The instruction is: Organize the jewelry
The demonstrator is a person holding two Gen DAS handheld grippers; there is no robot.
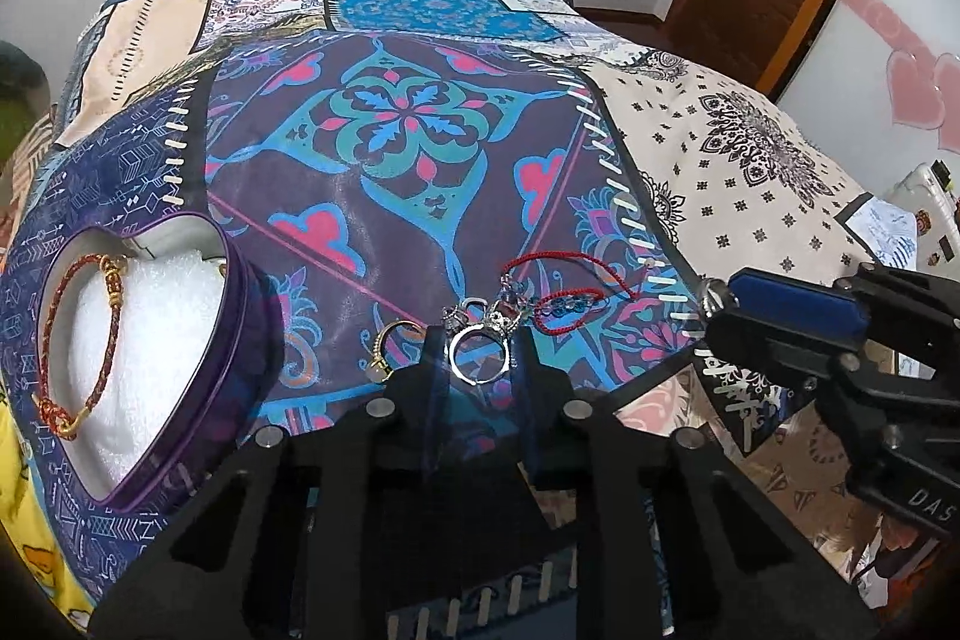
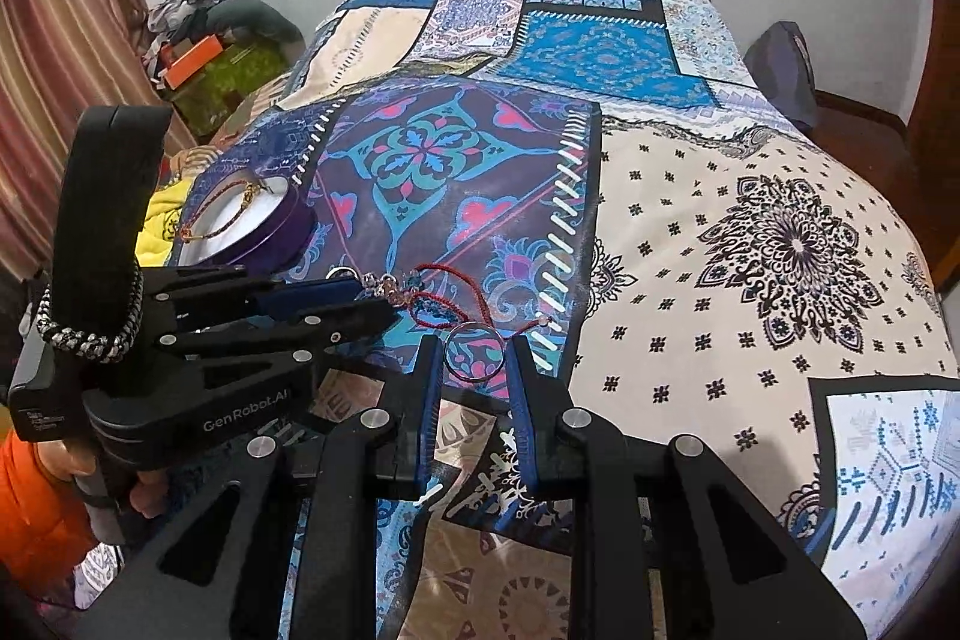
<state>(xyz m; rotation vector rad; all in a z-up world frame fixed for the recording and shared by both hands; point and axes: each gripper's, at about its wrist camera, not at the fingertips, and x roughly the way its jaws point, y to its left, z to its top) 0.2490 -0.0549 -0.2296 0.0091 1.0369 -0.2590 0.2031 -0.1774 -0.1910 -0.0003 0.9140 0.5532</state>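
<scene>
Both claws grip a ring each. Left claw (image 1: 480, 349) has its fingers closed on a silver ring (image 1: 478, 356), held upright between the tips, low over the bedspread (image 1: 750, 172). Ring's decorated top merges with the jewelry pile behind it, so the exact shape is hard to read. Right claw (image 2: 471, 349) pinches a thin ring (image 2: 472, 349) between its blue pads (image 2: 429, 388); the band is fine and partly lost against the pattern under it. From the left camera the right claw shows side-on at the frame's right edge, body cut off; only a small glint of the ring shows at its tip.

On the bedspread: a gold ring (image 1: 387, 343) lies just left of the left claw, partly hidden behind the left finger. A red cord bracelet (image 1: 564, 295) with blue beads lies beyond the tips, tangled with small silver pieces (image 1: 465, 313) I can't resolve.

Heart-shaped tin (image 1: 249, 292) sits open at left, white padding inside, a braided red bracelet (image 1: 54, 340) with gold ends in it. Tin's lower edge is cut off by the fisheye rim.
</scene>
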